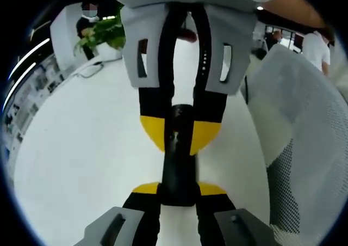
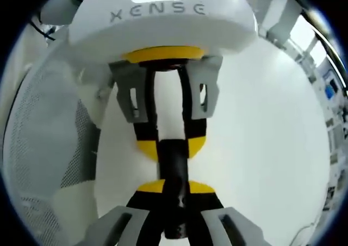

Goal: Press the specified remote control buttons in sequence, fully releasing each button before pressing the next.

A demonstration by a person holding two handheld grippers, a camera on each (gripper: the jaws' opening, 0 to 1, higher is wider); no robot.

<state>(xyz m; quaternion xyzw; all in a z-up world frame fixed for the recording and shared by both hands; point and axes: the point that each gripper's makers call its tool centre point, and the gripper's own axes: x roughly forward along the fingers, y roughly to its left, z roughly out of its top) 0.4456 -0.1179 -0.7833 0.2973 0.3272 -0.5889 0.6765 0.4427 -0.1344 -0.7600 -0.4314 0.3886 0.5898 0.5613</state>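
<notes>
Above one white table [image 1: 81, 164], two grippers [image 1: 178, 189] [image 2: 173, 187] both clamped on one black remote [image 1: 178, 164]

Left side: I see open white table [image 1: 81, 164].
Right side: mesh chair back [image 1: 304, 148] crowds the edge.
Ahead: opposing gripper [image 1: 182, 66] blocks my path; the plant [image 1: 106, 34] looks far, I think.

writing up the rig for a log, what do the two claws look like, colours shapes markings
Both match. Left claw: grey slotted finger housings, black fingers, yellow rounded tips. Right claw: the same grey, black and yellow. In the right gripper view the left claw's white domed body carries grey lettering reading XENSE above a yellow band.
</notes>
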